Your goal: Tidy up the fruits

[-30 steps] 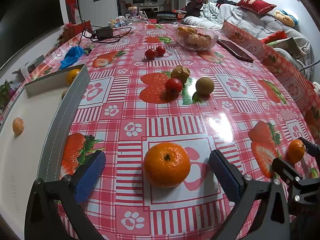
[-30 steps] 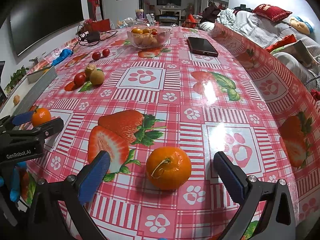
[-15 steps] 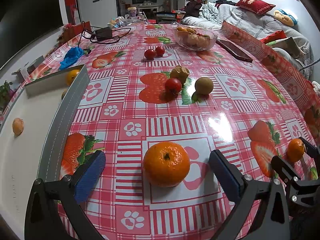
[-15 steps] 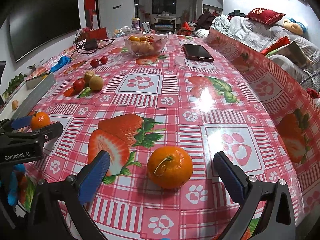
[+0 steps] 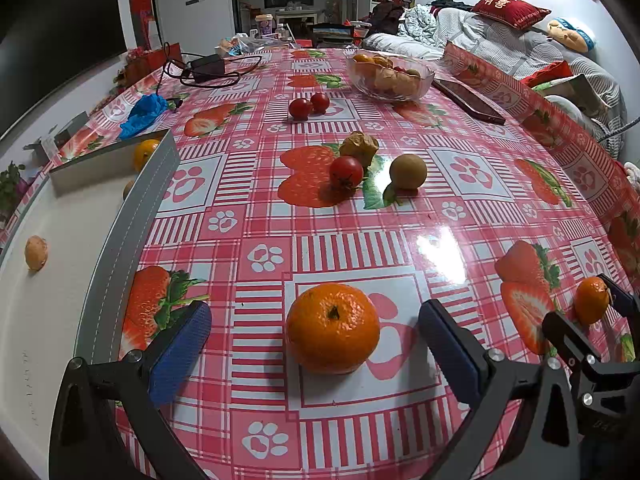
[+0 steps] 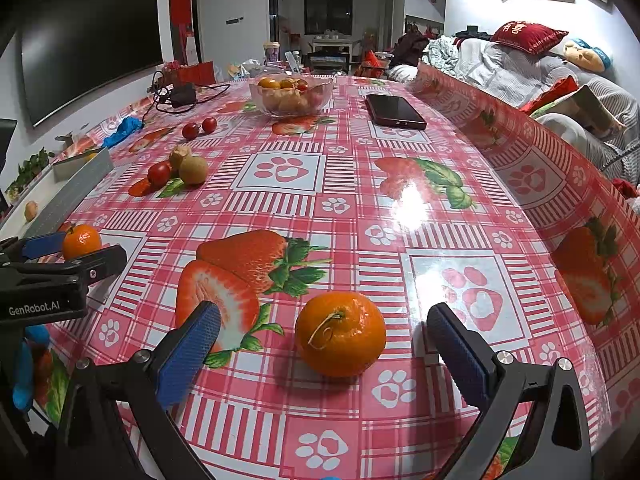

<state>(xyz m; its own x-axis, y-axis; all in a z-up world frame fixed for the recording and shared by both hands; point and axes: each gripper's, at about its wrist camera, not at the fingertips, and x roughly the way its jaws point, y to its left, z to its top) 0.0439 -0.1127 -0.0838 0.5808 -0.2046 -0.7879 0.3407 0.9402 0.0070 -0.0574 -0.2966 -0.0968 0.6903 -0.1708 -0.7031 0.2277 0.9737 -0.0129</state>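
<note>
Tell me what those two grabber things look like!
Each is a black frame shaped like a wide V, with silver screws. The left gripper and the right gripper both have two fingers tipped with bumpy blue pads. White letters on the left one's side say GenRobot.AI.

"GenRobot.AI" — white lettering on the left gripper [image 6: 68,246] body — red cushion's characters unreadable.

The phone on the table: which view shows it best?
The right wrist view: the phone lies whole and unobstructed beside the glass bowl. The left wrist view shows it only at a slant near the table's right edge.
</note>
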